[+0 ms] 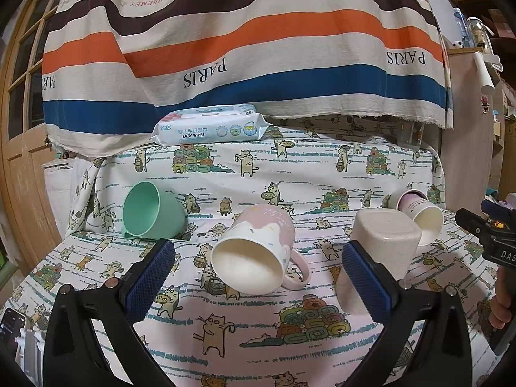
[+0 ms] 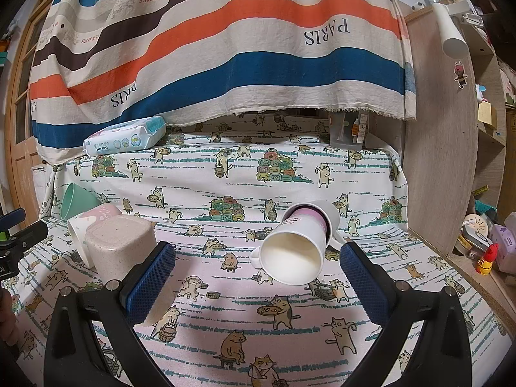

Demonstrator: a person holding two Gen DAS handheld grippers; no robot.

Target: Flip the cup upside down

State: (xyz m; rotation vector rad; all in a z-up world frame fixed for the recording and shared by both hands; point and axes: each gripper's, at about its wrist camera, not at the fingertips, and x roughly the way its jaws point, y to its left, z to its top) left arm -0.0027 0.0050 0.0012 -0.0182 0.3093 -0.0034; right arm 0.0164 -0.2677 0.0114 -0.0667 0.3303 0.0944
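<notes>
On the cat-print cloth over the bench (image 1: 258,322) I see four cups. Through my left wrist camera, the left hand-held gripper (image 1: 258,277) stands spread wide with nothing between its blue pads (image 1: 148,280). Between them, farther along, the pink-and-white mug (image 1: 258,251) lies on its side, mouth toward the camera and handle to the right. Just right of it, the beige speckled cup (image 1: 383,235) sits upside down, partly hidden behind the right pad. Behind that, the purple-and-white mug (image 1: 422,219) lies tipped on its side. Far left, the mint green cup (image 1: 151,209) lies on its side as well, well apart from the rest.

Through my right wrist camera, the right hand-held gripper (image 2: 258,277) is likewise wide and holds nothing; the purple-and-white mug (image 2: 300,248) lies between its pads, mouth toward me, with the beige speckled cup (image 2: 119,245) off to the left. A pack of baby wipes (image 1: 209,125) rests on the raised ledge under the striped cloth (image 1: 245,38).
</notes>
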